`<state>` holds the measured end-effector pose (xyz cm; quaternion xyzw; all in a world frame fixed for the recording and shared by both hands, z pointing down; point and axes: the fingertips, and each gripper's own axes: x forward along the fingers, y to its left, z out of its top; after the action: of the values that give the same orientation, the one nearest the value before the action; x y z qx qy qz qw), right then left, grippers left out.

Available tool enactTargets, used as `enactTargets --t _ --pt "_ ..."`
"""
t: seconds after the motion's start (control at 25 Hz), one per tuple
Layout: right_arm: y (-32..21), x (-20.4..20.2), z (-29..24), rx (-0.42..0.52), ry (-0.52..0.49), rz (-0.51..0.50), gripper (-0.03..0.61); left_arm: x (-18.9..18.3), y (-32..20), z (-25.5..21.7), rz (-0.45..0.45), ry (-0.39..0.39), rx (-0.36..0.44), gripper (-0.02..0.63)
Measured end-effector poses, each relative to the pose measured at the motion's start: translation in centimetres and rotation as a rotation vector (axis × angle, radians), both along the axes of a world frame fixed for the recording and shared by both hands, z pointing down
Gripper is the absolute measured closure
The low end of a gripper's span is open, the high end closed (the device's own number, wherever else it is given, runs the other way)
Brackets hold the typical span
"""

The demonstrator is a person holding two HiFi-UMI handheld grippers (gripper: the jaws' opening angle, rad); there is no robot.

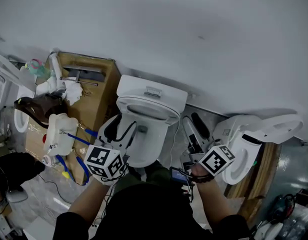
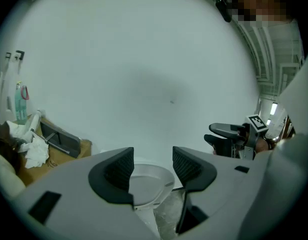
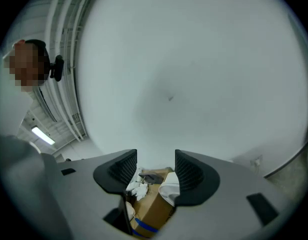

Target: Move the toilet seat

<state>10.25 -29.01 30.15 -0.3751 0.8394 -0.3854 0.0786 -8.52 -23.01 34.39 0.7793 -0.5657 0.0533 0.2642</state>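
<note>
A white toilet [image 1: 153, 91] stands against the white wall, its seat [image 1: 165, 115] lying round the open bowl. My left gripper [image 1: 123, 128] hovers over the bowl's left front, open, with nothing between the jaws. In the left gripper view the left gripper [image 2: 153, 166] frames part of the white bowl [image 2: 149, 181] beyond its tips. My right gripper [image 1: 194, 126] is held to the right of the toilet, also open and empty. The right gripper view shows the right gripper [image 3: 156, 169] with a cardboard box [image 3: 151, 206] far behind the gap.
A cardboard box [image 1: 96, 91] with rags and white parts stands left of the toilet. A second white toilet [image 1: 244, 144] with a raised lid [image 1: 279, 126] lies at the right. Blue-handled tools [image 1: 64, 166] and cables lie on the grey floor.
</note>
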Motion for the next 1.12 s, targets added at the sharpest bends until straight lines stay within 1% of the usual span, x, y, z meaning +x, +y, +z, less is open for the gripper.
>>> enactTargets --t 0.12,0.16,0.24,0.28,0.4,0.52,0.64,0.72,0.8,0.92,1.0,1.12 --pt "0.9 0.7 -3.2 0.072 0.062 0.027 0.338 1.1 1.8 -3.2 0.065 0.056 0.039 0.364" --pt "1.1 0.8 -4.3 0.102 0.093 0.033 0.361 1.4 2.3 -4.3 0.093 0.073 0.052 0.364" --pt "1.9 0.9 -6.5 0.175 0.163 0.040 0.435 1.7 3.2 -6.1 0.133 0.096 0.082 0.367" --pt "2.4 0.9 -7.5 0.212 0.200 0.040 0.470 1.7 3.7 -6.9 0.144 0.102 0.097 0.379" --pt "4.4 0.5 -10.1 0.300 0.279 0.027 0.505 1.2 5.7 -9.2 0.156 0.112 0.144 0.441" --pt "6.7 -0.8 -11.7 0.347 0.283 -0.032 0.531 0.6 7.3 -11.2 0.150 0.127 0.192 0.522" --pt "8.7 -1.9 -12.3 0.363 0.299 -0.065 0.541 0.7 8.8 -13.4 0.153 0.155 0.241 0.572" --pt "9.8 -2.4 -12.8 0.385 0.338 -0.061 0.546 1.3 9.7 -14.8 0.183 0.166 0.268 0.584" --pt "10.9 -2.9 -13.5 0.415 0.387 -0.060 0.548 2.2 10.5 -15.8 0.227 0.151 0.290 0.586" --pt "12.5 -3.8 -14.5 0.468 0.454 -0.074 0.548 3.0 11.4 -16.8 0.274 0.093 0.320 0.586" --pt "13.6 -4.5 -15.2 0.509 0.481 -0.085 0.548 3.2 11.9 -17.1 0.282 0.073 0.328 0.586" --pt "14.7 -5.0 -15.6 0.542 0.495 -0.087 0.548 3.0 12.2 -17.2 0.278 0.072 0.328 0.586"
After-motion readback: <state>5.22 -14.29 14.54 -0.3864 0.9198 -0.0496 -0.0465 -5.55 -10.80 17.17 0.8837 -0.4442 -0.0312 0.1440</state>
